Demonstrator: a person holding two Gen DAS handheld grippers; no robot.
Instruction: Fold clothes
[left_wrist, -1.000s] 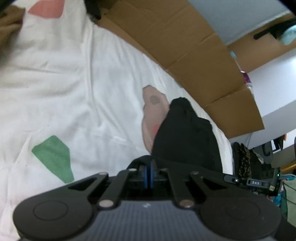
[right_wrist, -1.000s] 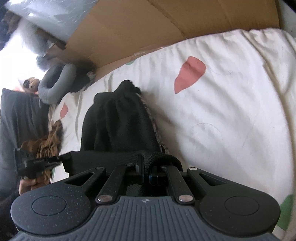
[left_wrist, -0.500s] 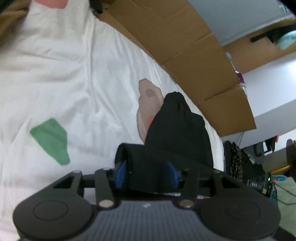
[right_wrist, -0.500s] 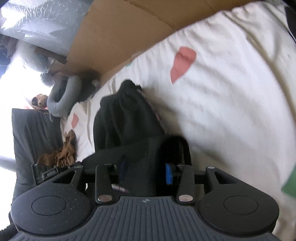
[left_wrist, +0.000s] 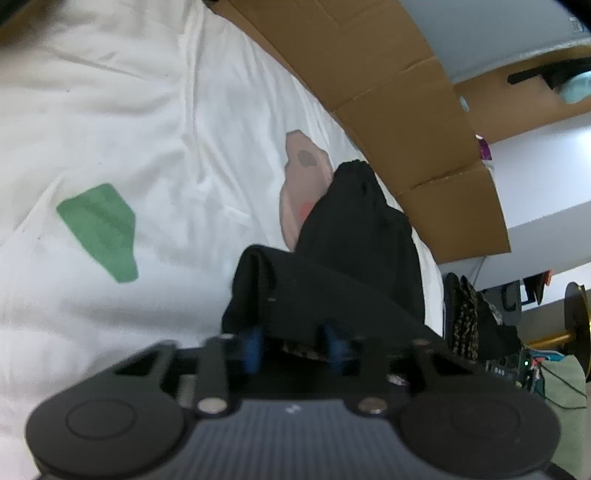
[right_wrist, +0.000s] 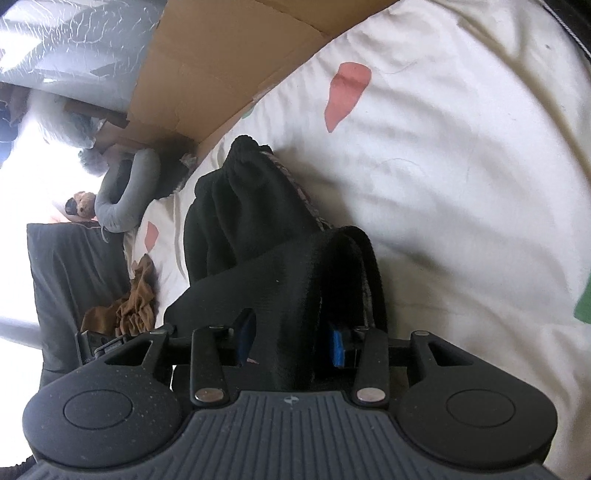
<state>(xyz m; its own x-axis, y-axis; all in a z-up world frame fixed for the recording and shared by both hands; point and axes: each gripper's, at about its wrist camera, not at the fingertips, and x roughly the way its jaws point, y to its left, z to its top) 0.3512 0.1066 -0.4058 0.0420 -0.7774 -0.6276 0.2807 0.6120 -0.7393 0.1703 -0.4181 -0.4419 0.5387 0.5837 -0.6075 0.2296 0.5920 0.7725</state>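
A black garment (left_wrist: 354, 236) lies on a white bedsheet (left_wrist: 110, 110) with coloured patches. Its near edge is folded over and bunched in front of my left gripper (left_wrist: 293, 349), whose blue-padded jaws stand apart with the cloth loose between them. The same black garment (right_wrist: 243, 218) shows in the right wrist view. My right gripper (right_wrist: 291, 345) is also open, its jaws wide apart with a thick fold of black cloth lying between them. A patterned lining peeks out under the fold.
Brown cardboard (left_wrist: 406, 110) stands along the far side of the bed. A brown garment (right_wrist: 125, 310) lies crumpled at the bed's end, beside a grey pillow (right_wrist: 125, 195). Cluttered furniture (left_wrist: 498, 325) stands past the bed's edge.
Both grippers were shut on the garment's edge a second ago. They have opened and the fold of black cloth now rests loose between the jaws.
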